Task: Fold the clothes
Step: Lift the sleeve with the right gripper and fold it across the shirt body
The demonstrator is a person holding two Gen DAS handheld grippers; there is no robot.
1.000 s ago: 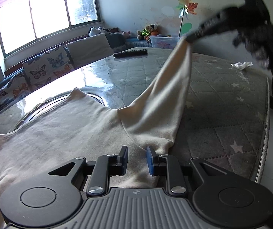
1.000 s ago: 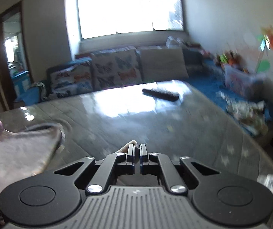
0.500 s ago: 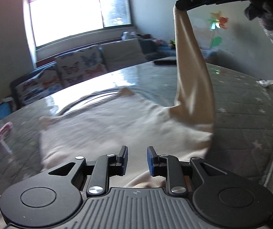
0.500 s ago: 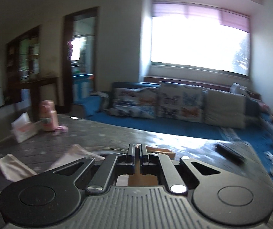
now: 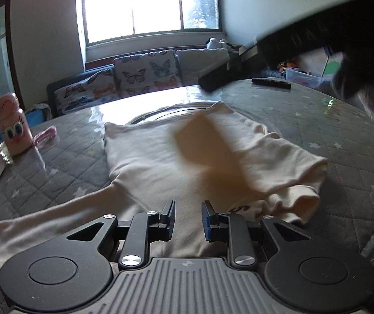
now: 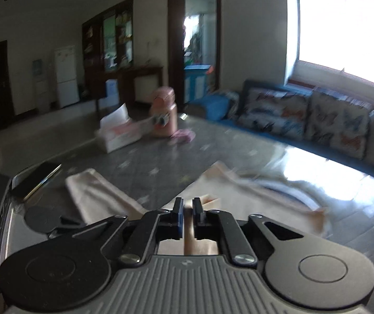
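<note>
Quilted grey table (image 5: 343, 136) bears cream top (image 5: 160, 157); butterfly sofa (image 5: 134, 78) behind.

Setting: a home living room. Ahead of the left gripper (image 5: 188, 217), a sofa (image 5: 145, 78) with butterfly cushions sits beneath a wide window (image 5: 150, 5). A white refrigerator (image 6: 66, 73) and a dark cabinet (image 6: 108, 41) stand beyond the right gripper (image 6: 188, 209).

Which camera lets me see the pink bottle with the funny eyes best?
The left wrist view: the pink bottle stands sharp at the table's edge, its cartoon eyes facing the camera. The right wrist view shows the bottle too, but farther off and blurred, beside a tissue box, its eyes hard to make out.
</note>
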